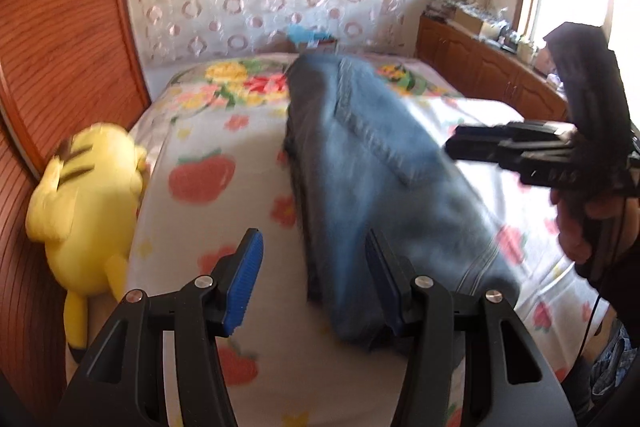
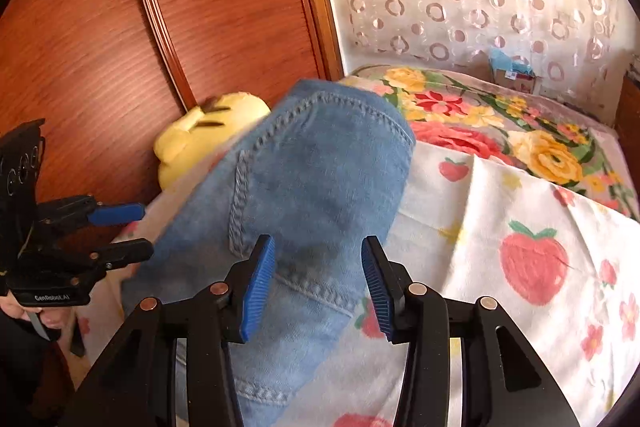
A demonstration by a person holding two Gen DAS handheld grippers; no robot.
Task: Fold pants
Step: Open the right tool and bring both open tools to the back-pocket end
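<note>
I am seeing a yellow plush toy (image 1: 86,203) leaning against the reddish wooden wardrobe (image 1: 52,39) at far left. My left hand-held gripper (image 1: 314,283) is hovering spread and empty over the folded blue denim pants (image 1: 372,163), which are lying along the strawberry-print bed sheet (image 1: 224,131). My right hand-held gripper (image 2: 318,287) is hanging spread, pinching nothing.

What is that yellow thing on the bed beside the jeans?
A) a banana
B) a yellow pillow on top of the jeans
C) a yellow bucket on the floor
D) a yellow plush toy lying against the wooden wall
D: the yellow plush toy has a stuffed body with dark stripes on its head and lies at the bed's edge against the wooden panel, apart from the jeans, not on top of them.
</note>
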